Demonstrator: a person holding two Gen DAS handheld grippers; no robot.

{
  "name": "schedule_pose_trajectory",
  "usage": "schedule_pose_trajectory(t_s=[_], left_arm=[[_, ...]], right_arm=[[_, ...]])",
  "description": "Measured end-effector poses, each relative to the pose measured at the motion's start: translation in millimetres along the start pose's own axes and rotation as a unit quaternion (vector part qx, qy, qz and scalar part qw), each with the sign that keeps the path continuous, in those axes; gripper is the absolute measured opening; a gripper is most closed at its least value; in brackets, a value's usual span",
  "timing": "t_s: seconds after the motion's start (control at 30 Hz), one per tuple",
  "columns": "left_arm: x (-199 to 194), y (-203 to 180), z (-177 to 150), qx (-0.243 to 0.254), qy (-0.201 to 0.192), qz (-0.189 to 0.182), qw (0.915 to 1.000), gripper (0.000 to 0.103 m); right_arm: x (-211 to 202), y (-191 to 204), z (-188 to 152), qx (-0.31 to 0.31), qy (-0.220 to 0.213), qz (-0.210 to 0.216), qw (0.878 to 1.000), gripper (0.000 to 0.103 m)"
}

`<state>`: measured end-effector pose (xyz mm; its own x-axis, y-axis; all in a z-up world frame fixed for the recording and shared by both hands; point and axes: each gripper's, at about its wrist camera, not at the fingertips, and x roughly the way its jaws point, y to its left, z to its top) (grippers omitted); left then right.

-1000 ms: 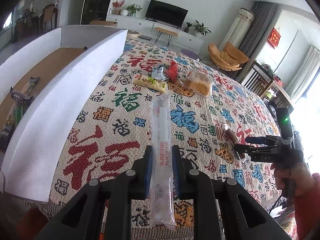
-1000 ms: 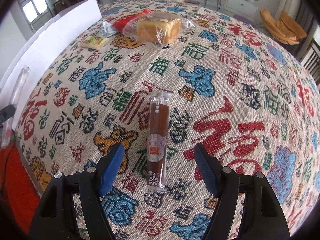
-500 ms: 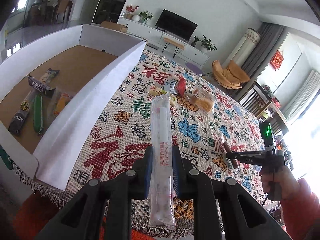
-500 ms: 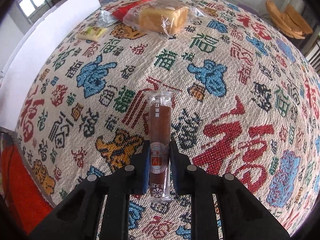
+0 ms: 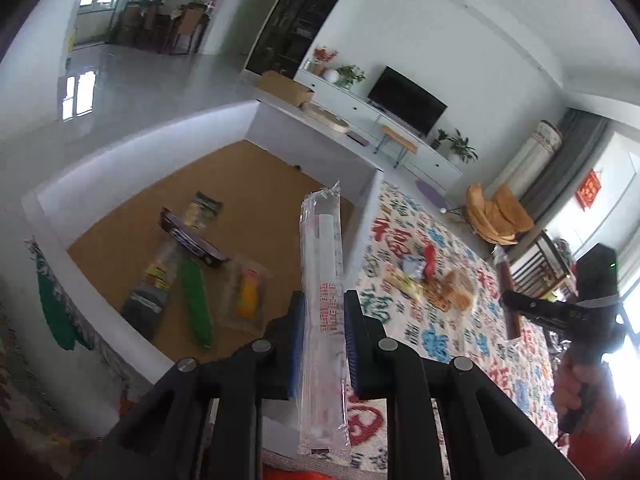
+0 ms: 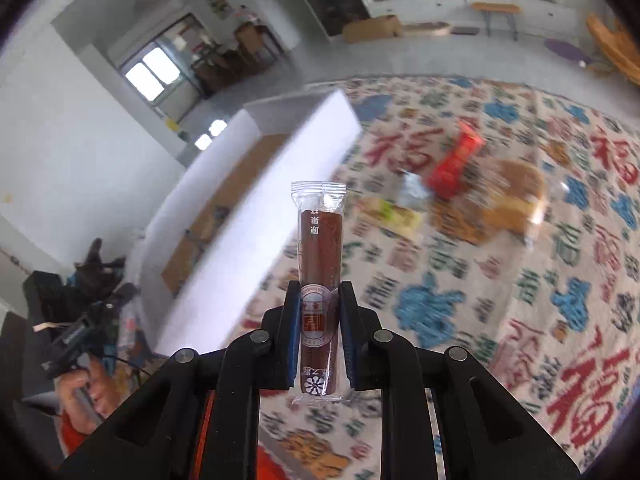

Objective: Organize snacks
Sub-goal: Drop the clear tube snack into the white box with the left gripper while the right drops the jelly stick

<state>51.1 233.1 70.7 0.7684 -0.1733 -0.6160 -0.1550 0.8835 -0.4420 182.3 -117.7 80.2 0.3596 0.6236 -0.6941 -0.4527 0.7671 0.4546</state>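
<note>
Right wrist: brown snack stick (image 6: 320,276) now lifted off cloth (image 6: 500,280)

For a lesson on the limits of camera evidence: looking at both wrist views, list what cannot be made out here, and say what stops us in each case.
- Right wrist view: snacks left on the tablecloth are smeared by motion blur; only a red packet is roughly readable.
- Right wrist view: most of the white box floor is hidden by its near wall.
- Left wrist view: labels on the packets in the box are too small to read.
- Left wrist view: the clear packet hides the box corner behind it.
</note>
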Motion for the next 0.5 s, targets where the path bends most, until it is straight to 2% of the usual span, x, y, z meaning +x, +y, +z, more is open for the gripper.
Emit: schedule_pose_trajectory(t_s=[0.13, 0.27, 0.33, 0.37, 0.4, 0.43, 0.47, 0.5], left_arm=[[6.5, 31.3, 22.5, -0.001, -0.005, 0.057, 0.9984, 0.018], [20.4, 53.9, 27.1, -0.003, -0.003, 0.098, 0.9952, 0.018], [28.2, 62.1, 25.9, -0.016, -0.006, 0.131, 0.9913, 0.020], [31.2, 64.7, 24.3, -0.020, -0.006, 0.140, 0.9899, 0.021], [33.2, 66.2, 21.7, -0.024, -0.004, 0.139, 0.9900, 0.028], [33.8, 66.1, 18.6, -0.029, -0.004, 0.134, 0.9906, 0.049], [31.8, 64.8, 14.5, -0.032, -0.011, 0.132, 0.9907, 0.062], [26.8, 61.4, 8.7, -0.033, -0.027, 0.135, 0.9900, 0.088]], right_arm=[[47.8, 82.4, 30.0, -0.042, 0.009, 0.068, 0.997, 0.018], [99.4, 146.4, 36.1, -0.081, 0.022, 0.099, 0.991, 0.019], [121.1, 164.0, 33.1, -0.090, 0.026, 0.112, 0.989, 0.026], [129.2, 168.8, 31.0, -0.092, 0.028, 0.110, 0.989, 0.033], [133.8, 170.0, 26.8, -0.093, 0.029, 0.106, 0.990, 0.051], [134.0, 169.0, 22.8, -0.092, 0.023, 0.102, 0.990, 0.058], [131.5, 165.3, 17.5, -0.094, 0.012, 0.095, 0.991, 0.058], [127.4, 159.5, 11.7, -0.101, 0.004, 0.086, 0.991, 0.058]])
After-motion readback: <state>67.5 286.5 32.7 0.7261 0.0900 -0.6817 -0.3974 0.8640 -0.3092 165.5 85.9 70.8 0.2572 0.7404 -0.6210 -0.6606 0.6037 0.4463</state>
